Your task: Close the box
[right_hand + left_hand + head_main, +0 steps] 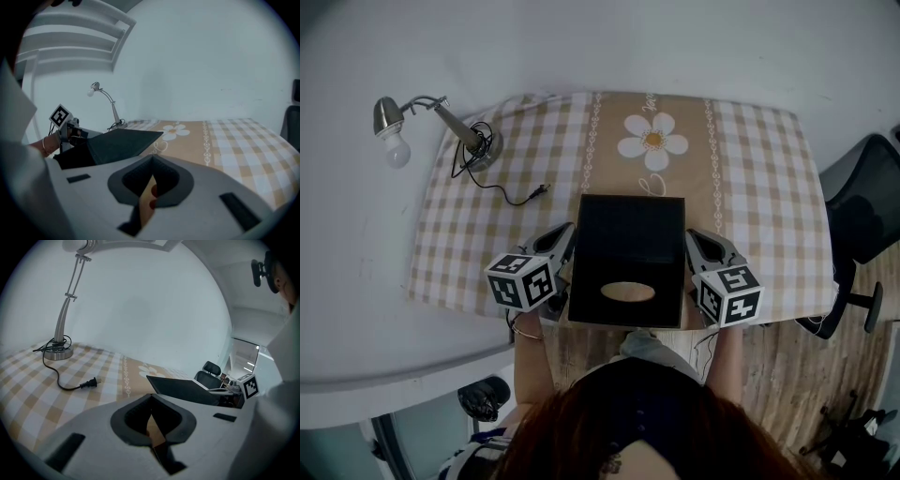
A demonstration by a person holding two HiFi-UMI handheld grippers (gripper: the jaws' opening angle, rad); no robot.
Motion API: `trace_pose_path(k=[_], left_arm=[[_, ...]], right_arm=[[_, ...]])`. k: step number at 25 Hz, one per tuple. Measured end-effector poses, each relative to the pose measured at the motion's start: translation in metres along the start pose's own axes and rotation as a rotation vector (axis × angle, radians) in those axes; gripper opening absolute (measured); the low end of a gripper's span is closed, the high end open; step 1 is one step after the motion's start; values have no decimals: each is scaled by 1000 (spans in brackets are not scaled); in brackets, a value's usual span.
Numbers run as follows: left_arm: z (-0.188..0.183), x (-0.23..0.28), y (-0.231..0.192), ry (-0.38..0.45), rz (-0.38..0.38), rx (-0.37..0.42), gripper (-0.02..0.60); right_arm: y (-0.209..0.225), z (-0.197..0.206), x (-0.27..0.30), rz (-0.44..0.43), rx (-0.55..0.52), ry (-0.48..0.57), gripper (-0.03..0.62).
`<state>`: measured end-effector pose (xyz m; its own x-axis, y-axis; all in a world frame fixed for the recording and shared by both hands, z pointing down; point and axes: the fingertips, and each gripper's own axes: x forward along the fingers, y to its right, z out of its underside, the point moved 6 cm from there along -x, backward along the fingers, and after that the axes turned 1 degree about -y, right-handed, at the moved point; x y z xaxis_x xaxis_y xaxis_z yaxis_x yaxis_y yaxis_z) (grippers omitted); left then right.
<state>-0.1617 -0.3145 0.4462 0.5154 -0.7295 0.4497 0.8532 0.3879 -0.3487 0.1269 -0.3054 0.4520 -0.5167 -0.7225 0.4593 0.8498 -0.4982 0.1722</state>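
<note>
Left gripper [151, 422]: my jaws are pressed together, with a thin tan sliver in the seam, can't tell what it is. Right gripper [151, 183]: same, jaws together, tan sliver with red spots. The black box [628, 253] sits between my grippers at the near table edge. It's matte and square, with a tan oval on its near half and a flat lid tilted up. Underneath is a tan-and-white checked cloth [750, 187] with a daisy print [652, 142]. Far left: metal desk lamp [441, 117], black cord [511, 192] with its plug lying on the cloth.
</note>
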Motion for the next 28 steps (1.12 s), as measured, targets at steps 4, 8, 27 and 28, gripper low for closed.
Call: trace_pose_path(k=[4, 8, 27, 28], left_arm=[[-4, -2, 2, 8, -14, 25, 27], [-8, -5, 5, 14, -25, 49, 26], [-19, -24, 20, 58, -88, 139, 26], [-19, -25, 20, 60, -90, 140, 26]], right_arm=[[-1, -5, -3, 11, -12, 13, 17], [-3, -9, -7, 23, -25, 26, 17], [-15, -21, -26, 85, -84, 63, 17], [-16, -21, -27, 86, -85, 64, 17]])
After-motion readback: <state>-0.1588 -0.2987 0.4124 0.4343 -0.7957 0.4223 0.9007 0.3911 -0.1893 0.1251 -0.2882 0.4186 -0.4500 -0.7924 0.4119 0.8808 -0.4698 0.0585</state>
